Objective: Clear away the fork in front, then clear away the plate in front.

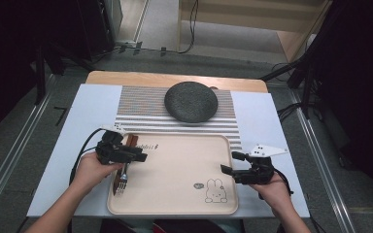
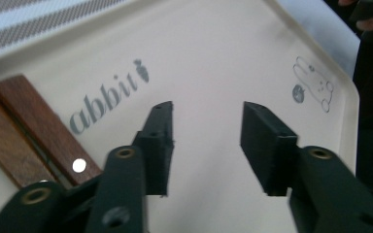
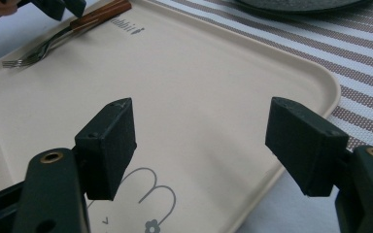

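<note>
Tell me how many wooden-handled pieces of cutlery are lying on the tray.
2. The first wooden handle and the second wooden handle lie side by side at the left edge of the tray, under the left gripper. It covers them partly, so another could be hidden.

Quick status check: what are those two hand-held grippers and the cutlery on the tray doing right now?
Left hand-held gripper open, nothing between jaws. Right hand-held gripper open, over tray. Wooden-handled cutlery lies at tray's left edge. Nothing in the way.

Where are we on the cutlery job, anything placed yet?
Done: two wooden-handled forks lie side by side at the left edge of the beige tray. In hand: nothing; left gripper is open above them, right gripper open over the tray's right edge. Left: possibly the dark plate on the striped mat.
</note>
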{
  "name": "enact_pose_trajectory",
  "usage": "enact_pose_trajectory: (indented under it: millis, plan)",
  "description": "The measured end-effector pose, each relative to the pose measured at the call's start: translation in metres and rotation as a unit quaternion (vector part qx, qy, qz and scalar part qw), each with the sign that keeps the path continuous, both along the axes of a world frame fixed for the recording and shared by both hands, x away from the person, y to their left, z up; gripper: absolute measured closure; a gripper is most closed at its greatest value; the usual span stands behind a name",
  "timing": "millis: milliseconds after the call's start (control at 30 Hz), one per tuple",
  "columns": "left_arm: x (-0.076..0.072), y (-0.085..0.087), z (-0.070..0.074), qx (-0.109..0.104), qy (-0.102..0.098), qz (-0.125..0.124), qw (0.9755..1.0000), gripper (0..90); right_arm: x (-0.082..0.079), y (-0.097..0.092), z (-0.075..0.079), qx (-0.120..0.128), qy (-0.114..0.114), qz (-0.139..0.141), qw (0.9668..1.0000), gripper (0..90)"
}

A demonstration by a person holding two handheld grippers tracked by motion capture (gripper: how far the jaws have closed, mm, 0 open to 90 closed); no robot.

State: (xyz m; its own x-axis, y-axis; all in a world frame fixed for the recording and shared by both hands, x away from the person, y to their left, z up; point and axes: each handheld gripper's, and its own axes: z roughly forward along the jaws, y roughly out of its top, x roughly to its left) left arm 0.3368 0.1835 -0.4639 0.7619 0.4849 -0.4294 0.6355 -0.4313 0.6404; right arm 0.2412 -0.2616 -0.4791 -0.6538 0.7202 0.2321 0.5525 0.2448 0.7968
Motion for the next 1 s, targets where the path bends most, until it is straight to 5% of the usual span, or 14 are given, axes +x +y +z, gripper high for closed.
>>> enact_pose_trajectory:
  millis: [133, 433, 767, 900, 1000]
  plan:
    - [0.000, 0.000, 0.006, -0.030, -0.012, 0.008, 0.9994, 40.9, 0.000, 0.000, -0.001, -0.001, 0.005, 0.001, 1.0000, 24.7]
    - [0.012, -0.009, 0.012, -0.037, -0.036, 0.017, 0.9985, 28.8, 0.001, 0.001, -0.002, -0.003, 0.007, 0.000, 1.0000, 24.7]
    - [0.027, -0.029, 0.018, -0.009, -0.077, -0.017, 0.9969, 29.5, 0.001, 0.000, -0.003, -0.004, 0.008, -0.003, 1.0000, 24.6]
    - [0.032, -0.038, 0.020, -0.014, -0.107, -0.050, 0.9929, 32.4, 0.002, 0.000, -0.003, -0.002, 0.007, -0.004, 1.0000, 24.7]
    - [0.036, -0.045, 0.020, -0.009, -0.146, -0.076, 0.9863, 32.9, 0.002, -0.001, -0.003, -0.003, 0.006, -0.004, 1.0000, 24.7]
